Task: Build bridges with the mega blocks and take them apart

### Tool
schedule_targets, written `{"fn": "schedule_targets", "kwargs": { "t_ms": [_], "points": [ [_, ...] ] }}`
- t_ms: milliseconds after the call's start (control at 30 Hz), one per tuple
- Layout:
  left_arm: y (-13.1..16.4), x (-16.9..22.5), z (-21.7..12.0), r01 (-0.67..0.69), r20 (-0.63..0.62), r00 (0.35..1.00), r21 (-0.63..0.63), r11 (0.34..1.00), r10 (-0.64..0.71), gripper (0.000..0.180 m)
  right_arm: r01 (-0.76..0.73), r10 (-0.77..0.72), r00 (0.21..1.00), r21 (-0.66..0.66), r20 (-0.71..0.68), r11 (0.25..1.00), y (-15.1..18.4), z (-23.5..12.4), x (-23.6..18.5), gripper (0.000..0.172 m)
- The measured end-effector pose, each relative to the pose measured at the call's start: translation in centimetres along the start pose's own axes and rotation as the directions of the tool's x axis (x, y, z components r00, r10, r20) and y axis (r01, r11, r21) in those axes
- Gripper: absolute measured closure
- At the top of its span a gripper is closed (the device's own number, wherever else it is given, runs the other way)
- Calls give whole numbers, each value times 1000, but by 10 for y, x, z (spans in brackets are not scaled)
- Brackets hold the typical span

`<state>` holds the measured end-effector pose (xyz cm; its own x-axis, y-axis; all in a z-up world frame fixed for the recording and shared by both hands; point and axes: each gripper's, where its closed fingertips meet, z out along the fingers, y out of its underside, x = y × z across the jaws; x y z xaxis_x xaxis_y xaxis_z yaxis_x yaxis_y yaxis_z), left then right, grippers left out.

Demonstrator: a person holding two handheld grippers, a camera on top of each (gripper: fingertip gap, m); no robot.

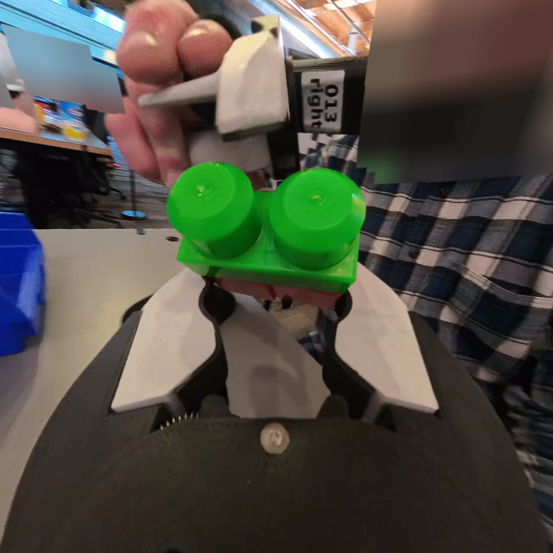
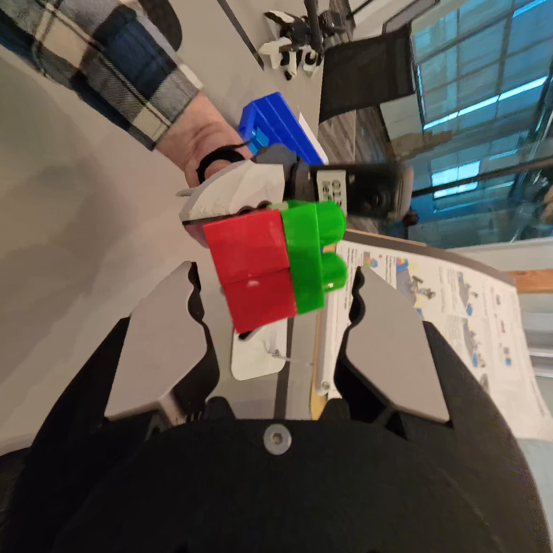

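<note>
My left gripper is shut on a small stack held up off the table: a green two-stud block sits on red blocks, and my pads press the stack's two ends. The studs point toward the right gripper, which hangs just above and behind the stack. In the right wrist view the stack lies sideways between my right gripper's open fingers: the red blocks on the left, the green block on the right. Neither right pad touches it. A white finger of the left gripper clamps the stack from above.
A blue bin stands at the table's left, also in the right wrist view. A printed instruction sheet lies on the table. A person's checked shirt and hand are close by.
</note>
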<state>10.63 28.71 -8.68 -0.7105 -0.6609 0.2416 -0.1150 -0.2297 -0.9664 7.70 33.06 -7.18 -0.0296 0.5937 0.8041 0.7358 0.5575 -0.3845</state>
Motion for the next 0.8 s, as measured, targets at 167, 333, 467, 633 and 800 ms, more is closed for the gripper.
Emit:
{"fn": "schedule_targets", "kwargs": {
  "t_ms": [167,333,467,633,800],
  "points": [
    [-17,-6,-17,-147,218,965,0,989,144,101,-218,219,976,93,1,972,13,-19,9,81],
    [-3,15,-5,-106,115,985,-165,981,126,101,-41,44,999,146,-15,988,-8,-20,0,59],
    [14,15,5,-11,78,996,-327,945,38,101,61,-67,996,106,57,993,-26,-5,-14,38],
    [25,10,13,23,66,998,-431,902,7,101,129,-137,984,70,116,989,-27,7,-28,65],
    [23,6,10,26,81,997,-425,905,10,100,127,-128,990,15,56,992,-21,8,-20,67]
  ]
}}
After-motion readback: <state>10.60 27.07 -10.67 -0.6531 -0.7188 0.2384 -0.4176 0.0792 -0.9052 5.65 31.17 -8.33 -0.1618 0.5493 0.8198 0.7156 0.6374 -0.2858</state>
